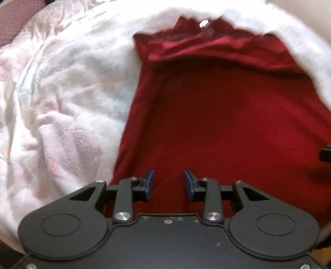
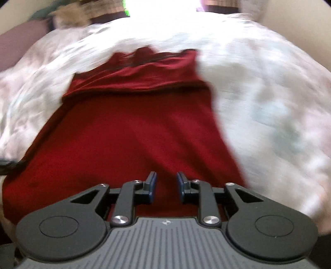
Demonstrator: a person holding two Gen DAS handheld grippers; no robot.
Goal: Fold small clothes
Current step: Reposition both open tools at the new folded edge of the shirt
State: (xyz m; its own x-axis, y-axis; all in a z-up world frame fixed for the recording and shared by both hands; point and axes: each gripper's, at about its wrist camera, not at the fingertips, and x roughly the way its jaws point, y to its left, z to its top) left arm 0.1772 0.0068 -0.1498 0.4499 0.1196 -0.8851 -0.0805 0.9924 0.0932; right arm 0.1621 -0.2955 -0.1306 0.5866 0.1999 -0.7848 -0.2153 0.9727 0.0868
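A dark red garment [image 1: 223, 115] lies spread flat on a white fleecy blanket [image 1: 68, 87]. Its far end is folded back into a rumpled band [image 1: 206, 47]. My left gripper [image 1: 169, 182] is open and empty, just above the garment's near left part. The right wrist view is blurred; it shows the same red garment [image 2: 132, 132] on the blanket [image 2: 269, 107]. My right gripper [image 2: 166, 184] is open and empty over the garment's near edge, towards its right side. A dark part of the right gripper [image 1: 325, 154] shows at the right edge of the left wrist view.
The blanket has faint pink and blue patterns and many wrinkles on the left [image 1: 51, 134]. A maroon cushion [image 1: 18, 18] sits at the far left corner. A bright window [image 2: 163, 8] and a purple pillow [image 2: 18, 41] lie beyond the bed.
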